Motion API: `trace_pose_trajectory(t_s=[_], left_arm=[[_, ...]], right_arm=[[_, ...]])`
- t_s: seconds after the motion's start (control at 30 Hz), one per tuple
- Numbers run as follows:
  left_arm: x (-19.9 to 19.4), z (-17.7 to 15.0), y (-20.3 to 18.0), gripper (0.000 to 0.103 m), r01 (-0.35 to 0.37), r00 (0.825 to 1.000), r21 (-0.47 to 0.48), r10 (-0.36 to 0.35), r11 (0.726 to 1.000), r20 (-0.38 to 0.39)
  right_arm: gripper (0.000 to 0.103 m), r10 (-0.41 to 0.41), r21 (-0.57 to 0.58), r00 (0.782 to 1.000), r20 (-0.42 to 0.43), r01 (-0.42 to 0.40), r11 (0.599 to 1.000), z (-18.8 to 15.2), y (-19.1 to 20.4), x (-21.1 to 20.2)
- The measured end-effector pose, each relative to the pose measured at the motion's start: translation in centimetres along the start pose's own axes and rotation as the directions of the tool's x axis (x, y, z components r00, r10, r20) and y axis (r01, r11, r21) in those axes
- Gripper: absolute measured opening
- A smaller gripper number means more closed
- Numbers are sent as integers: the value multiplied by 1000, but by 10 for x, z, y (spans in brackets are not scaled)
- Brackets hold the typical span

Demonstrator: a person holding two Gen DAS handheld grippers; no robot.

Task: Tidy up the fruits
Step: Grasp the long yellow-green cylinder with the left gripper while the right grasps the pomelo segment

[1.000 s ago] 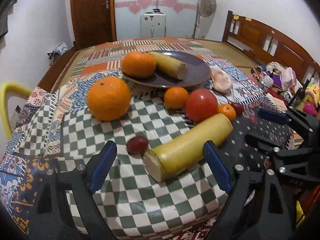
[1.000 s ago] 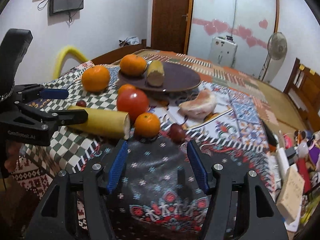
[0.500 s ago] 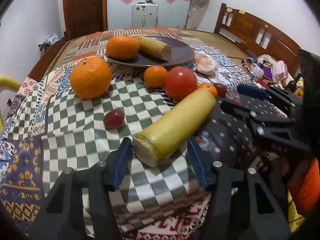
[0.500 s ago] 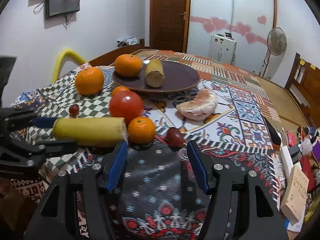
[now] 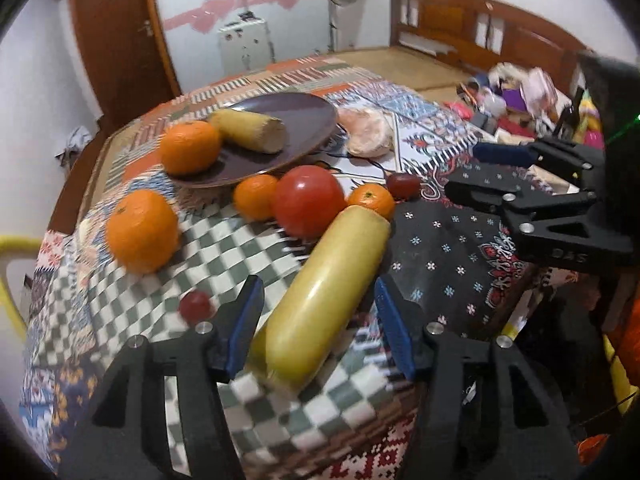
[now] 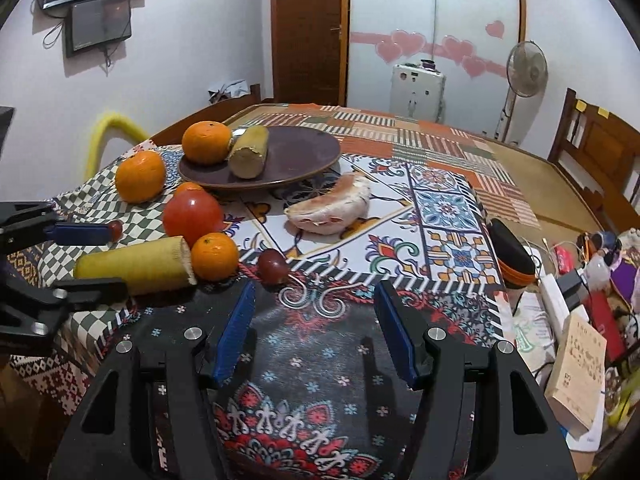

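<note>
A long yellow cylinder-shaped fruit (image 5: 320, 300) lies on the checked cloth, its near end between the open jaws of my left gripper (image 5: 318, 316); it also shows in the right wrist view (image 6: 136, 266). A brown plate (image 5: 300, 128) behind holds an orange (image 5: 190, 152) and a shorter yellow piece (image 5: 250, 130). Loose around it are a large orange (image 5: 142, 230), a red tomato (image 5: 308, 200), two small oranges (image 5: 372, 200), two dark red fruits (image 5: 195, 306) and a pale pink wedge (image 5: 366, 132). My right gripper (image 6: 316, 332) is open and empty over the dark cloth, near a dark red fruit (image 6: 273, 266).
The table's near edge runs just under both grippers. A yellow chair back (image 6: 110, 132) stands at the left. Clutter, boxes and a black case (image 6: 512, 254) lie at the right edge. A wooden bed frame (image 5: 480, 36) and a fan (image 6: 524, 66) stand behind.
My left gripper has moved forward, so the yellow cylinder's near end now sits between its jaws. The right gripper has barely moved.
</note>
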State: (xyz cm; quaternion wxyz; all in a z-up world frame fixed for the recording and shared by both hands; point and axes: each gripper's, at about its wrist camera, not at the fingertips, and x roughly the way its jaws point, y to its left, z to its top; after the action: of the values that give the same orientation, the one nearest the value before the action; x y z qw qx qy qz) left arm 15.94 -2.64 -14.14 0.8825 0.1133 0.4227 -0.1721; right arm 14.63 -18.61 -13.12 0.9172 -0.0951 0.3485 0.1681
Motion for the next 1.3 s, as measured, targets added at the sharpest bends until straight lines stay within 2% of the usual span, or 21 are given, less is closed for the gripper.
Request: trace_pose_trajectory(t_s=[0.03,0.13,0.27,0.53,0.7,0.8,1.0,1.3], left_arm=[[7,4,-1,58,18,1000,7,-18,1000,-21],[18,9,-3,58,16,999,17,-15,1000,-43],[23,9,-2,57,23,999,9,-23,1000,-38],[2,-14,-1,39,26,999,-16,-26,1000,-18],[-11,-31,23,39,3,1000,-140,-6,990,-24],[-14,-38,36,39,-45,999,-195,42,980,-19],[-8,-29,36,39,-45,999,-187,41,981,-20],[9,-18,44,38,-9,1000,-197,9,980,-3]], right_arm=[[58,-1,0,1000,-1,1,1000,0,0,0],[58,-7,-4,1000,-7,7,1000,-2,-3,1],[58,-15,-12,1000,-4,15,1000,2,-6,2],[58,-15,7,1000,15,15,1000,9,-14,1],[58,-11,31,1000,14,10,999,13,-20,4],[58,-14,29,1000,13,14,999,19,-21,7],[58,-7,24,1000,-7,7,1000,39,-22,25],[58,33,32,995,-99,-30,999,67,-21,70]])
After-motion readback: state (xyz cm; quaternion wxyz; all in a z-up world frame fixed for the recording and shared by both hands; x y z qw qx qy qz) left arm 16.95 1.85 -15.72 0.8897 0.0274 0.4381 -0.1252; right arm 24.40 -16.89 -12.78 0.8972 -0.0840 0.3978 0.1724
